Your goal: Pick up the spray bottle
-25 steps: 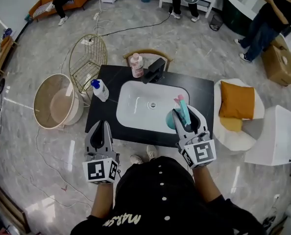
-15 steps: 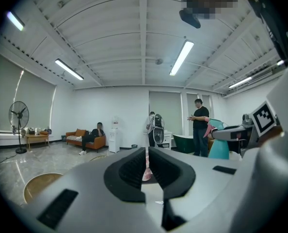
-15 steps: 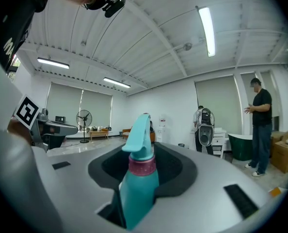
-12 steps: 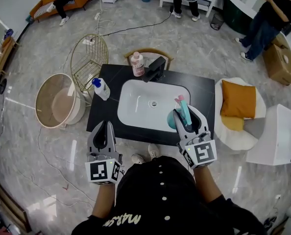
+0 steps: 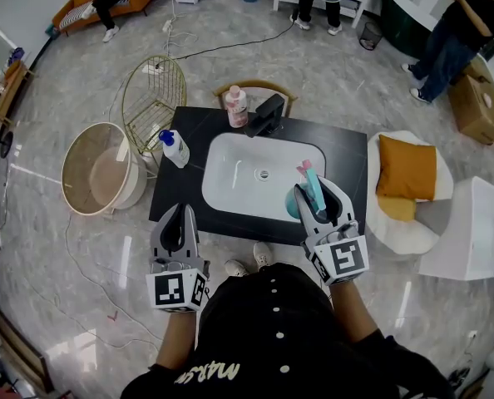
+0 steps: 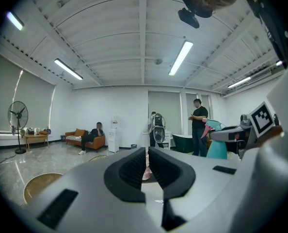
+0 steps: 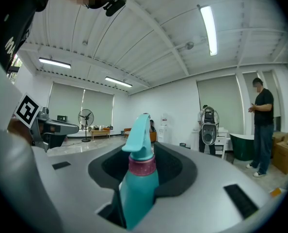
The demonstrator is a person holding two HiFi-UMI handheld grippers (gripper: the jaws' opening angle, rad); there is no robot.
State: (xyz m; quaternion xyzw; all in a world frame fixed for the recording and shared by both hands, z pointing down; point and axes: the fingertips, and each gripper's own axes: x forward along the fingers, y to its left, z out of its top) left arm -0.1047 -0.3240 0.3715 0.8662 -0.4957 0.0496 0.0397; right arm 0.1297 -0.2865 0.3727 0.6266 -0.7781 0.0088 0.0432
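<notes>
Pinches the one teal plastic spray bottle (image 7: pixel 139 178) (pink ribbed collar, tapered trigger) upright in the right claw (image 5: pixel 315 188) over the near right rim of the rounded white basin (image 5: pixel 230 181) in the glossy black table (image 5: pixel 347 152), two more behind, a white bottle (image 5: pixel 174 148) and a pink bottle (image 5: pixel 237 106), with the ribbed-padded left claw (image 5: pixel 179 213) pressed together, empty.

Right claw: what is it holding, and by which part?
The right claw grips the teal spray bottle by its body, just below the pink collar; the trigger head stands free.
</notes>
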